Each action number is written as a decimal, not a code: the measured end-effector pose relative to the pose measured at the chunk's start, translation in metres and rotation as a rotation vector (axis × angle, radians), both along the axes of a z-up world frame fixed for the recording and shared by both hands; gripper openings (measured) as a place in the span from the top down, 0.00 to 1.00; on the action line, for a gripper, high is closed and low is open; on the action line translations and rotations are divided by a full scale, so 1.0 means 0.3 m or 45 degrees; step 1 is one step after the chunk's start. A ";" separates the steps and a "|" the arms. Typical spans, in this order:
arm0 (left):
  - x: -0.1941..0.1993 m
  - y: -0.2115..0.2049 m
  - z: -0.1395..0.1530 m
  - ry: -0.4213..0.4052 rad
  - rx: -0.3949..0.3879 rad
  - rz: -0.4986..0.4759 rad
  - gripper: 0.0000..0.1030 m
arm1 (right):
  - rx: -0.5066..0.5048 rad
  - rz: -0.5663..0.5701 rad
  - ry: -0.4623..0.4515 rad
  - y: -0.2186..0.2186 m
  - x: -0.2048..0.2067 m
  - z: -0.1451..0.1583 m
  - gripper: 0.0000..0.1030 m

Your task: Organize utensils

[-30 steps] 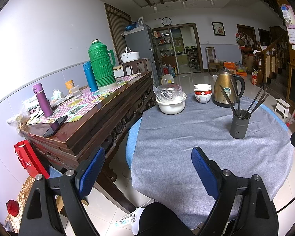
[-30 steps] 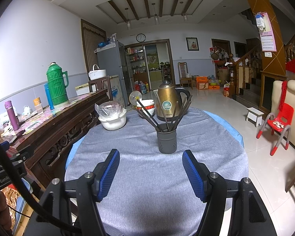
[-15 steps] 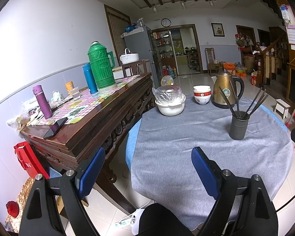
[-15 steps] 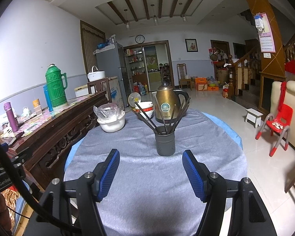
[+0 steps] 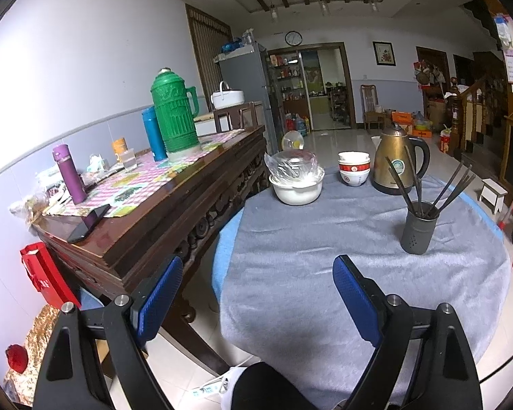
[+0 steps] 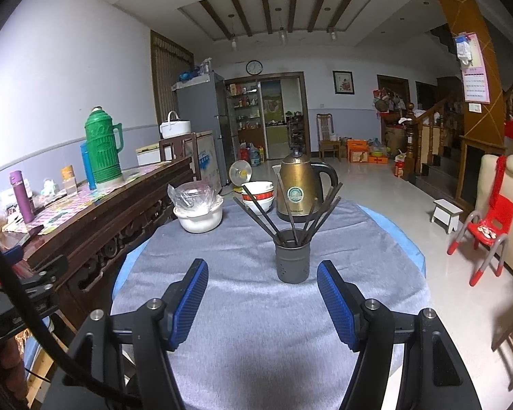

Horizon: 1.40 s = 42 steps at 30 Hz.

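Note:
A dark grey utensil holder (image 6: pixel 292 258) stands upright on the round table's grey cloth (image 6: pixel 256 324). Several dark chopsticks (image 6: pixel 292 212) fan out of it. In the left wrist view the holder (image 5: pixel 419 229) is at the right, with its chopsticks (image 5: pixel 427 184). My right gripper (image 6: pixel 262 294) is open and empty, held back from the holder near the table's front. My left gripper (image 5: pixel 258 290) is open and empty, over the table's left front edge.
A white pot covered with plastic (image 6: pixel 199 212), stacked bowls (image 6: pixel 258 194) and a gold kettle (image 6: pixel 299 191) stand at the table's far side. A dark wooden sideboard (image 5: pixel 154 205) with a green thermos (image 5: pixel 174 116) and bottles runs along the left. A red child's chair (image 6: pixel 485 232) is at the right.
Both grippers have drawn back a little from the table, so the holder looks slightly farther and higher in the right wrist view. Both stay open.

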<state>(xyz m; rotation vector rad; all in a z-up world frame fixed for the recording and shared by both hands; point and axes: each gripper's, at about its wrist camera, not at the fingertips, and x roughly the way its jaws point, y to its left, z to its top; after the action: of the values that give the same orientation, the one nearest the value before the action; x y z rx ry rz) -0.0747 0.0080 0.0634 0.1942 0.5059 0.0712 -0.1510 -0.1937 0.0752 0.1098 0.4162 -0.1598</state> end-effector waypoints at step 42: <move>0.415 -0.174 0.049 0.097 -0.105 -0.103 0.13 | 0.028 -0.053 0.119 -0.172 0.379 0.051 0.32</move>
<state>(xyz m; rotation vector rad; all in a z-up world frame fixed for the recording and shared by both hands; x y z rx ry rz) 0.0499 -0.0441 0.0781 0.1366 0.5755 -0.0364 -0.0372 -0.2452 0.0903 0.1332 0.5095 -0.2022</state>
